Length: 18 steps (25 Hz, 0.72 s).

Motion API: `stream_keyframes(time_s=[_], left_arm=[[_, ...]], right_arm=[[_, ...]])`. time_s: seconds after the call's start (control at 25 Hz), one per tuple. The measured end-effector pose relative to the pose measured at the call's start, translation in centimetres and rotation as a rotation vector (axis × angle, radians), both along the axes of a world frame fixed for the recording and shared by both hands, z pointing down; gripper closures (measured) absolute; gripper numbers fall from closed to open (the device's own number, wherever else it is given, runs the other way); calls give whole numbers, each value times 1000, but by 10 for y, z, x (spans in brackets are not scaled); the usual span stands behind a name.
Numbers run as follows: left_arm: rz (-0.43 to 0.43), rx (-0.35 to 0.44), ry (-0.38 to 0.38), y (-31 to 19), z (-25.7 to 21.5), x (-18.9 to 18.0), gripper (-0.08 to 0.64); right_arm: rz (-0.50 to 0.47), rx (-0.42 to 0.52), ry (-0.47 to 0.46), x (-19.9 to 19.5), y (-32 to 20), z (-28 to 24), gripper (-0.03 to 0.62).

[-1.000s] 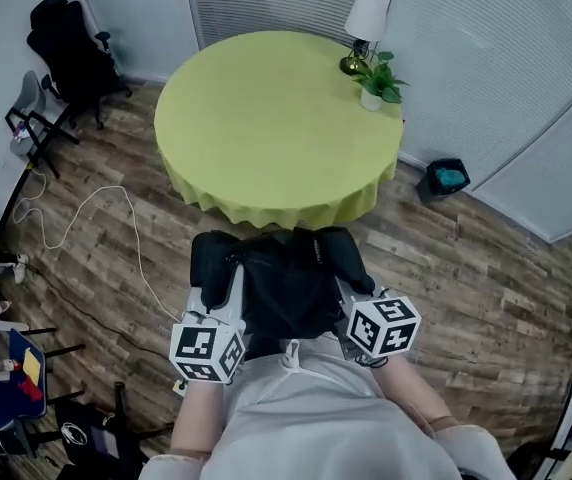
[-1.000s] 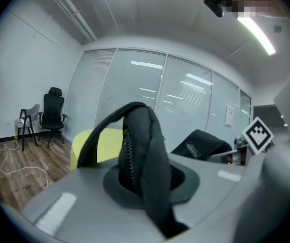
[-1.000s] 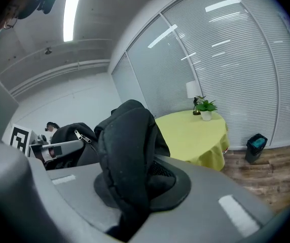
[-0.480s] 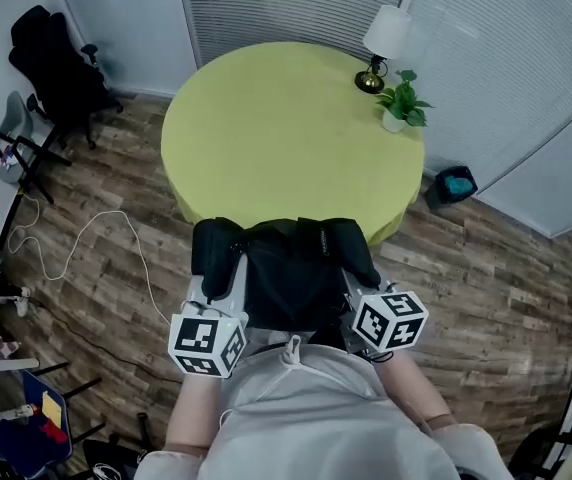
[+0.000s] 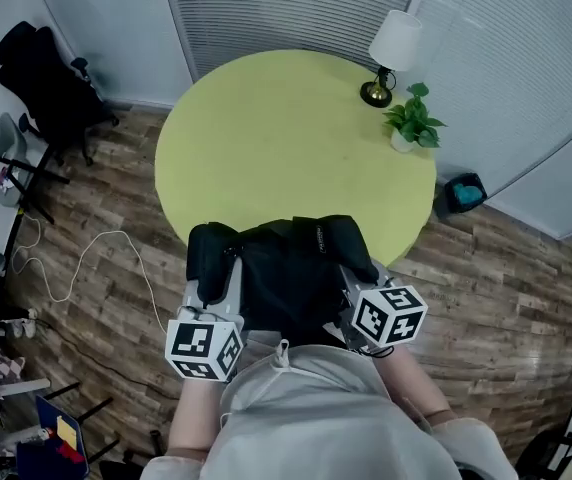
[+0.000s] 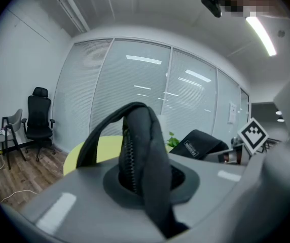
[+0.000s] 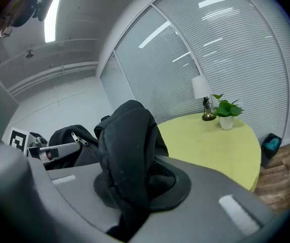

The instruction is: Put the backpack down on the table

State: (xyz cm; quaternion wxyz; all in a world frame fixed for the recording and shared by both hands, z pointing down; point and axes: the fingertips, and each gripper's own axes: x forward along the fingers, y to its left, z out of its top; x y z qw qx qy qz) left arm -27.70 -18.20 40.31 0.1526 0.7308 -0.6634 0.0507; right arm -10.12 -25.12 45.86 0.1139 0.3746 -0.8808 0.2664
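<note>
One black backpack [image 5: 288, 273] is held up in front of the person's chest, its far edge over the near rim of the round table [image 5: 296, 148], which is covered by a yellow-green cloth; contact with the cloth cannot be determined. The left gripper [image 6: 144, 173] is closed tight on a zippered fold of the bag, and the right gripper [image 7: 132, 178] is clamped on a padded fold. Both forearms are extended side by side, with the grippers pointed forward and slightly downward. A small label [image 5: 320, 240] is noted on the bag; its white writing is illegible. A table lamp [image 5: 391, 53] and a potted plant [image 5: 413, 123] are stood at the table's far right edge.
</note>
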Motion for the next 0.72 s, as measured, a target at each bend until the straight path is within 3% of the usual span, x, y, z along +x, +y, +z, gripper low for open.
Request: stream_keyframes(time_s=[0.72], left_arm=[[12,-41,54,-254,23,-42,531]], right_arm=[[4,-17,41,-34,-249,12,565]])
